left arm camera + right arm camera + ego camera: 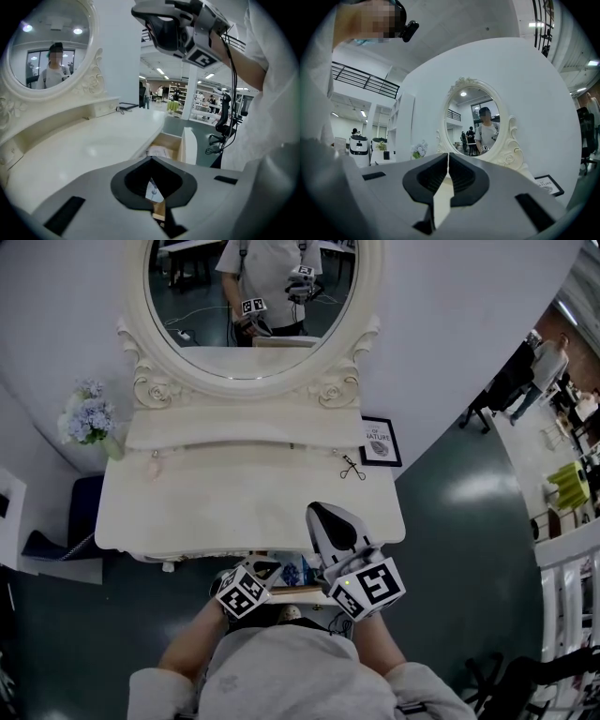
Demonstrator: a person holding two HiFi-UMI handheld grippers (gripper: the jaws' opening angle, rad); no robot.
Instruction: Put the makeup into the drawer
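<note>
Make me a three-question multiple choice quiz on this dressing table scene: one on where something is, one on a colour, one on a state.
1. Where does the framed picture stand?
A) at the vanity's left end
B) at the vanity's right end
C) on the floor

2. What colour are the flowers?
A) red
B) pale blue
C) yellow

3. How is the drawer under the tabletop?
A) pulled open
B) pushed shut
C) taken out entirely

Answers:
1. B, the frame stands against the wall at the right end in the head view.
2. B, the bunch at the left end looks pale blue and white.
3. A, the left gripper view looks into the drawer's wooden inside, with its white front standing out from the table.
</note>
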